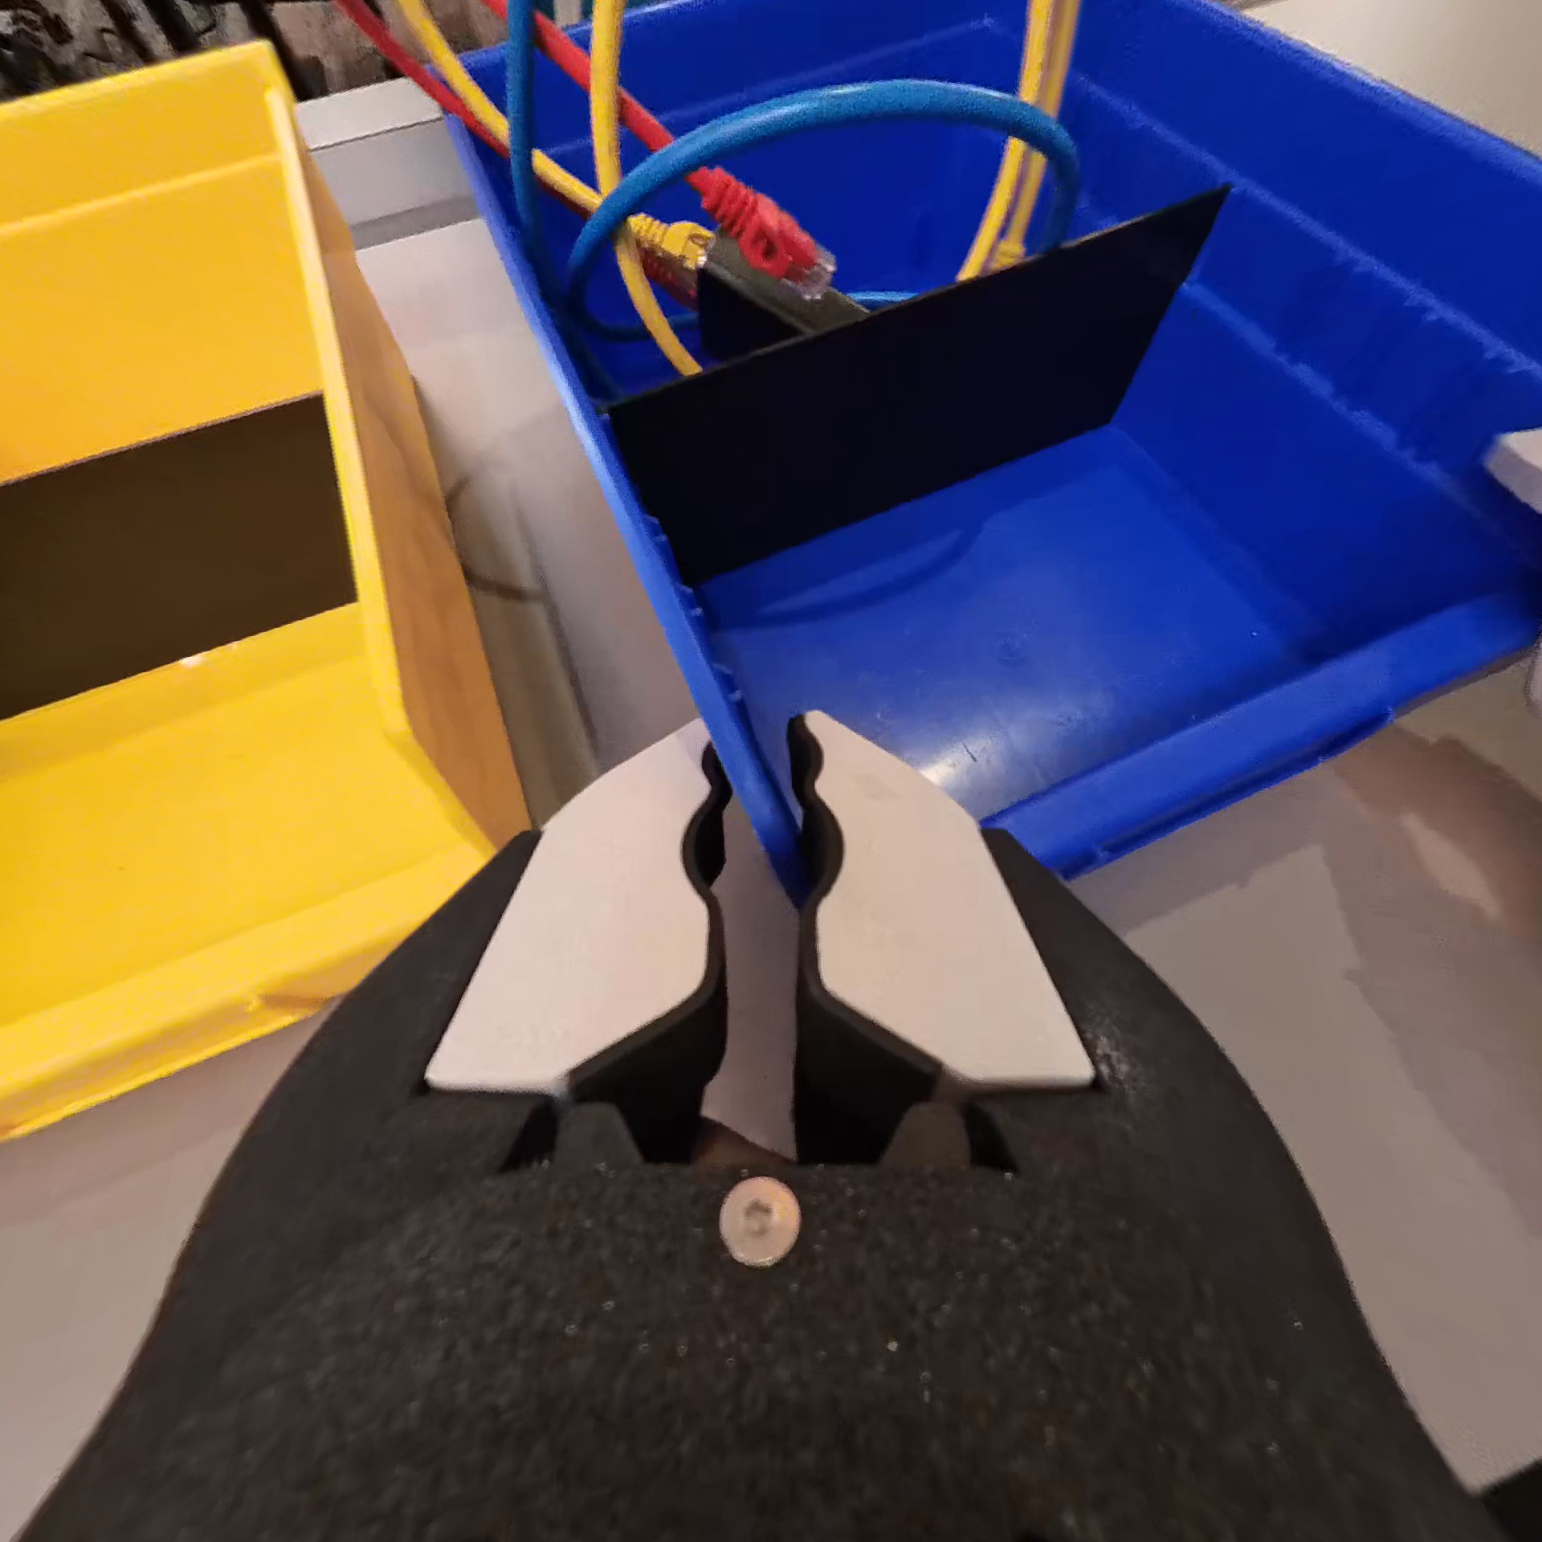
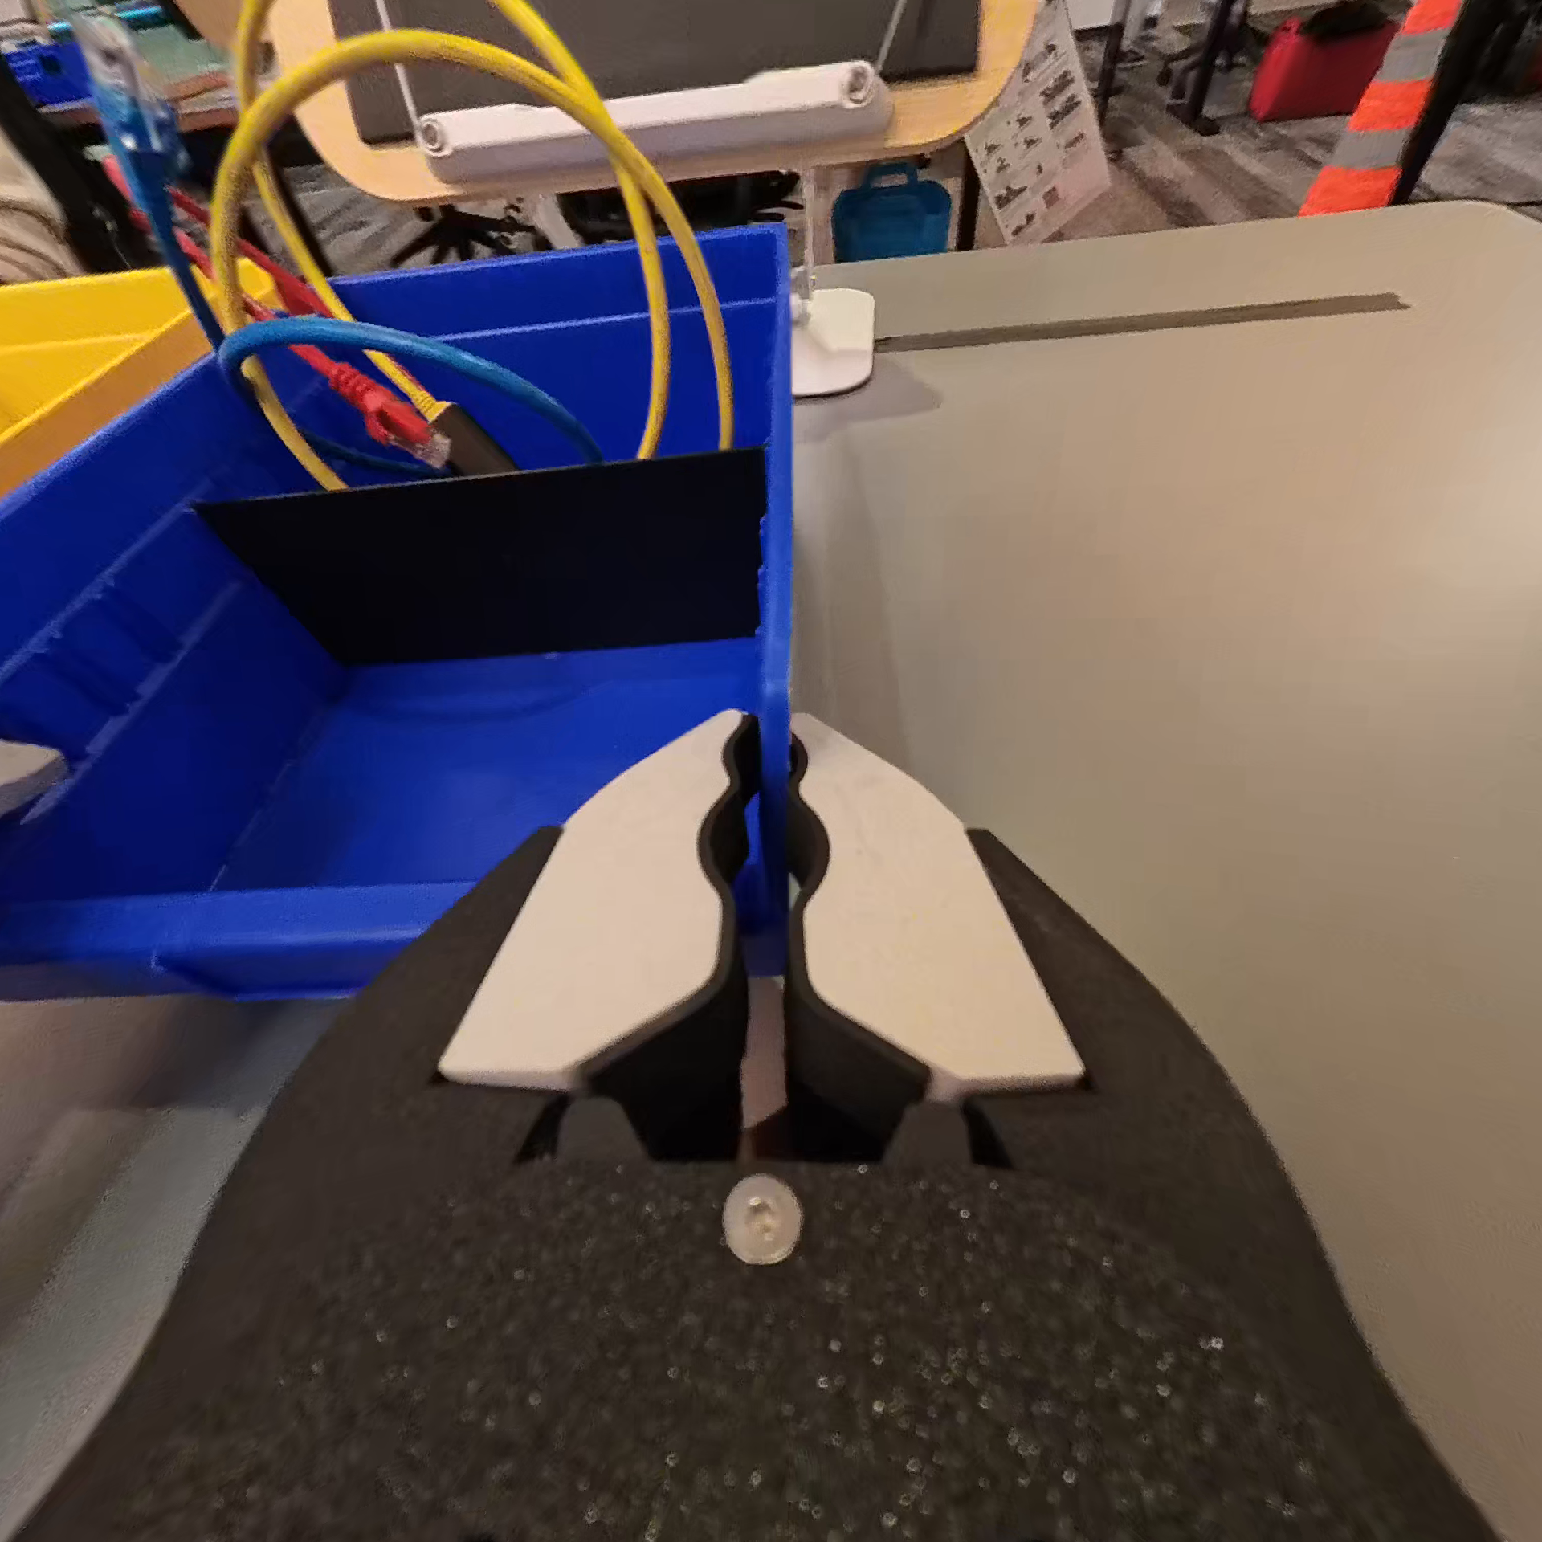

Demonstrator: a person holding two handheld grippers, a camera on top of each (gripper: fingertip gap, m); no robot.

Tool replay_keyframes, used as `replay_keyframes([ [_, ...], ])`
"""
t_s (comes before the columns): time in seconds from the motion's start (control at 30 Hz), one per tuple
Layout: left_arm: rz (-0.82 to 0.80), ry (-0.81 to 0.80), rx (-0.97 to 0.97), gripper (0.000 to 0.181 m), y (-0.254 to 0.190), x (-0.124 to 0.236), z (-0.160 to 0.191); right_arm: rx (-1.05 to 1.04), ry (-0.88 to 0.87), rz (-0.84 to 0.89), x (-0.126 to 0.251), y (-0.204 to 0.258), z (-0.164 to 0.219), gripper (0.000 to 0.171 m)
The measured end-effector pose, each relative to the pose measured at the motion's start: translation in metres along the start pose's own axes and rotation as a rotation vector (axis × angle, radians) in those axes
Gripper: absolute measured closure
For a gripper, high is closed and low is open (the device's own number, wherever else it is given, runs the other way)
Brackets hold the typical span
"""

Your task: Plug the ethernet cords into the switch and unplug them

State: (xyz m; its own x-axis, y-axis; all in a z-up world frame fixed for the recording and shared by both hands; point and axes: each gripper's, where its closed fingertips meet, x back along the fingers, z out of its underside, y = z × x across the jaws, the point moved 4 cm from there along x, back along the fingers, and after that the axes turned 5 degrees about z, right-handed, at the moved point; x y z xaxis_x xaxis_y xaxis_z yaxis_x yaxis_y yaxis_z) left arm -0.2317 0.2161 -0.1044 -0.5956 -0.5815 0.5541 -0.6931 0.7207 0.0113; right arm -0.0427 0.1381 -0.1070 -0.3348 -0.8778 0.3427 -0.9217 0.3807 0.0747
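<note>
A blue bin stands on the grey table, split by a black divider. Behind the divider lie a dark switch, a red cord's plug, a yellow cord's plug and a looped blue cord. My left gripper is shut on the bin's left wall near the front corner. My right gripper is shut on the blue bin's right wall. The right wrist view also shows the divider, red plug, switch and tall yellow cord loops.
A yellow bin with a dark divider stands just left of the blue bin. The bin's front compartment holds nothing. Grey table stretches to the right, with a white lamp base at its far edge. Chairs and desks stand beyond. My hands' fingertips stand some 20 cm from each other.
</note>
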Motion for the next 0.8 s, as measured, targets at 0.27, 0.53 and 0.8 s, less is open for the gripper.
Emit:
replay_keyframes([
  [0.27, 0.087, -0.256, 0.258, 0.142, 0.086, 0.094, -0.013, 0.346, -0.447, -0.171, 0.056, 0.006, -0.057, 0.132],
  [0.53, -0.154, -0.106, 0.227, 0.117, 0.229, 0.102, 0.042, 0.336, -0.516, -0.197, 0.054, 0.069, -0.066, 0.134],
  [0.8, -0.126, -0.077, 0.176, 0.176, 0.245, 0.059, 0.053, 0.325, -0.525, -0.264, 0.057, 0.128, -0.057, 0.139],
])
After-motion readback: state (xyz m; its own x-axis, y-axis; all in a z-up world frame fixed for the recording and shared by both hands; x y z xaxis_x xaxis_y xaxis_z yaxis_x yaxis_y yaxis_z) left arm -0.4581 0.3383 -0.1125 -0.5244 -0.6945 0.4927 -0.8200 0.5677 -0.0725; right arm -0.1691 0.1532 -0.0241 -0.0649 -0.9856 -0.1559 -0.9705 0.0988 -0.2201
